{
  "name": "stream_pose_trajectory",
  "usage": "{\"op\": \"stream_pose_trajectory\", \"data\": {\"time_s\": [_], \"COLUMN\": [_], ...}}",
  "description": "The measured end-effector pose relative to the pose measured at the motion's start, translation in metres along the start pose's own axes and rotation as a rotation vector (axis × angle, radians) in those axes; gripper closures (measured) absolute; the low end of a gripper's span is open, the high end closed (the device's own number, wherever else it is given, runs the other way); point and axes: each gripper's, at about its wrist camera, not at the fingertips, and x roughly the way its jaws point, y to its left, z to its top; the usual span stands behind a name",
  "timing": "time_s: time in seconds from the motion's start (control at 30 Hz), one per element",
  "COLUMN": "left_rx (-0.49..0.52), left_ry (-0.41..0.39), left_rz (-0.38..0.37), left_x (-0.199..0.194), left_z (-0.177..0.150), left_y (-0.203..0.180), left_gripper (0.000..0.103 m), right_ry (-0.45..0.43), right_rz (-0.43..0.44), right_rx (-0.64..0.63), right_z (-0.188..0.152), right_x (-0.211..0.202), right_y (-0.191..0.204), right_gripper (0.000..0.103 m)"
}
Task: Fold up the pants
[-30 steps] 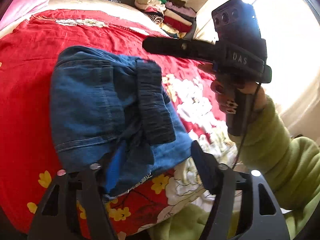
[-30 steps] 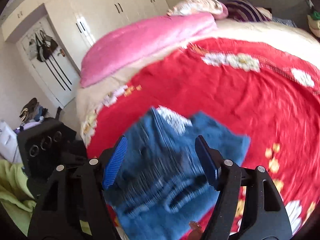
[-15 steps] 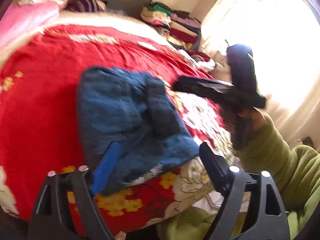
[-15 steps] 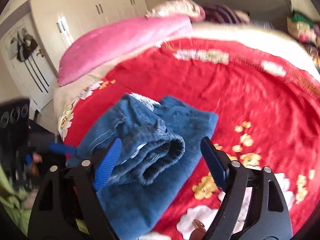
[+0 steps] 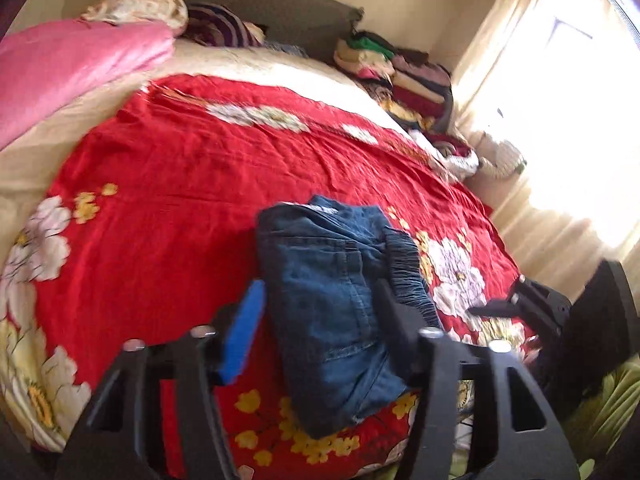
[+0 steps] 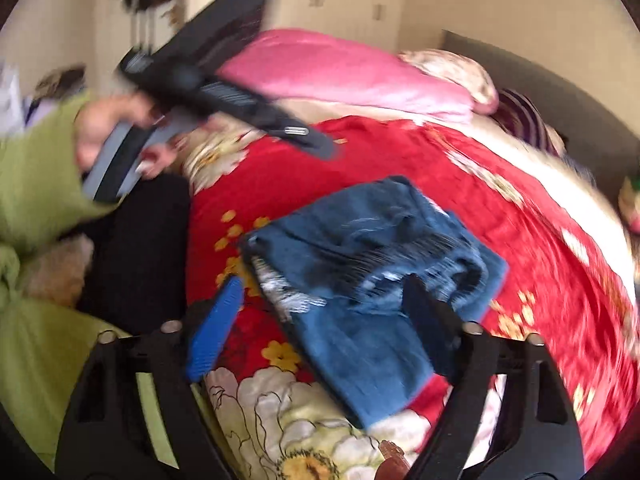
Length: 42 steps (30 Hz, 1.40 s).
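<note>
Now both my grippers hang above the bed with nothing in them. In the left wrist view the left gripper has its jaws spread wide, blue pad on one finger and black on the other, and the folded jeans lie between and beyond the fingertips without touching either. A second ago these fingers sat low against the denim's near edge; since then I have pulled back and up, so the whole bundle shows.

The right gripper is likewise spread and empty in its own view, hovering over the near corner of the jeans. In the left view it has dropped from the upper right to the lower right edge, off the side of the mattress.

The jeans rest as a compact stack on the red floral bedspread, close to its near edge, elastic waistband up and toward the right side. To the left of them the red cloth runs bare and wide; to the right the spread ends soon after the white flowers. My left hand, in a green sleeve, shows blurred in the right view.

Farther off, a pink quilt lies along the left, a pile of folded clothes sits at the far right corner, and the grey headboard closes the back.
</note>
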Motion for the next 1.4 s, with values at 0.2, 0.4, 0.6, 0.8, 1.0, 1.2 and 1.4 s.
{"op": "stream_pose_trajectory", "data": {"time_s": [0.2,0.4,0.6,0.8,1.0,1.2,1.4], "left_rx": [0.026,-0.005,-0.009,-0.013,-0.015,-0.008,0.016], "left_ry": [0.089,0.156,0.147,0.127,0.094,0.064,0.033], "left_rz": [-0.042,-0.005,0.004,0.003,0.009,0.01,0.043], "left_x": [0.038,0.076,0.082,0.08,0.071,0.058,0.042], "left_z": [0.006,0.004,0.002,0.0,-0.001,-0.003,-0.004], "left_y": [-0.007,0.006,0.012,0.01,0.007,0.001,-0.006], "left_gripper": [0.071,0.071,0.071,0.07,0.07,0.069,0.061], "right_ry": [0.034,0.138,0.127,0.212,0.154,0.096,0.059], "right_rz": [0.032,-0.019,0.132,0.094,0.117,0.134,0.131], "right_rx": [-0.175,-0.312,-0.284,-0.27,-0.188,-0.089,-0.019], "right_z": [0.011,0.014,0.012,-0.014,-0.01,-0.011,-0.01], "right_x": [0.023,0.062,0.041,0.064,0.041,0.014,-0.003], "right_y": [0.028,0.032,0.034,0.04,0.04,0.039,0.033], "right_gripper": [0.058,0.085,0.101,0.097,0.079,0.062,0.042]}}
